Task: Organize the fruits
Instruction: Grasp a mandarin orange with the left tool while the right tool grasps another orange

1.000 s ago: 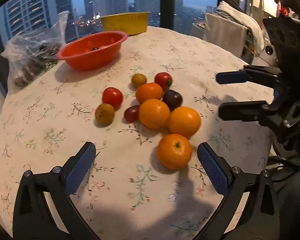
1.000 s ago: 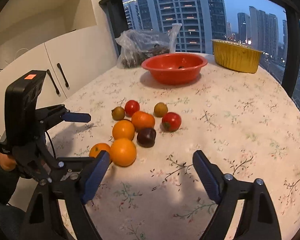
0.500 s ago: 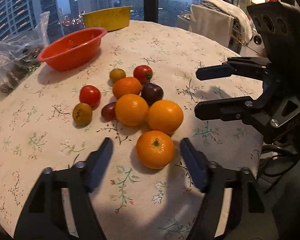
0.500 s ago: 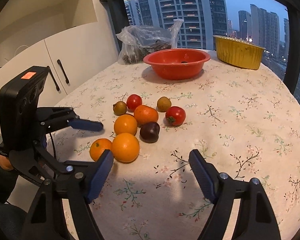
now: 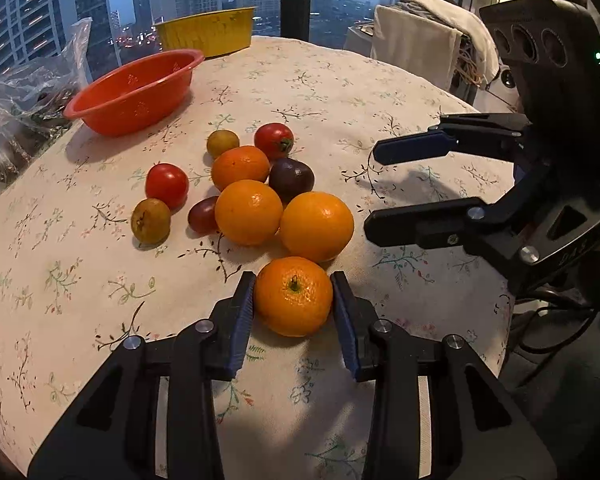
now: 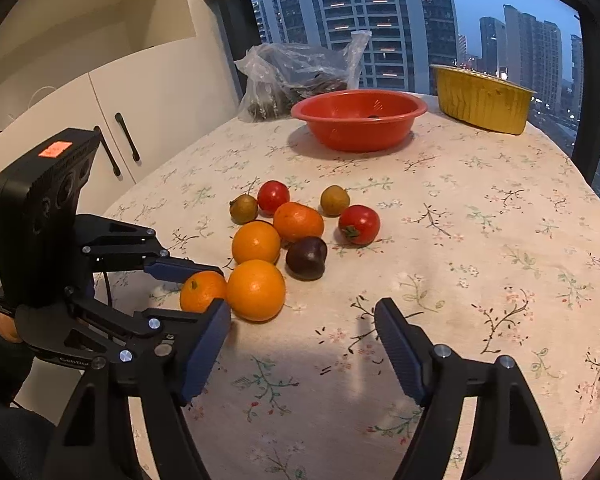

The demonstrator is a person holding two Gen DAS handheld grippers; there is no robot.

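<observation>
My left gripper [image 5: 294, 298] is shut on the nearest orange [image 5: 293, 295], which rests on the tablecloth; it also shows in the right wrist view [image 6: 201, 290]. Beyond it lie more oranges [image 5: 317, 226], red tomatoes [image 5: 167, 185], a dark plum [image 5: 291, 179] and small brownish fruits [image 5: 150, 221] in a cluster. My right gripper [image 6: 302, 344] is open and empty, just to the right of the pile; it also shows in the left wrist view [image 5: 404, 188].
An orange-red bowl [image 5: 112, 98] and a yellow foil tray [image 5: 206, 34] stand at the far side of the round table. A plastic bag [image 5: 16, 108] lies beside the bowl. White cabinets [image 6: 112, 120] are to the left.
My left gripper has moved forward and closed its fingers around the nearest orange. The right gripper has shifted slightly closer to the fruit pile and stays open.
</observation>
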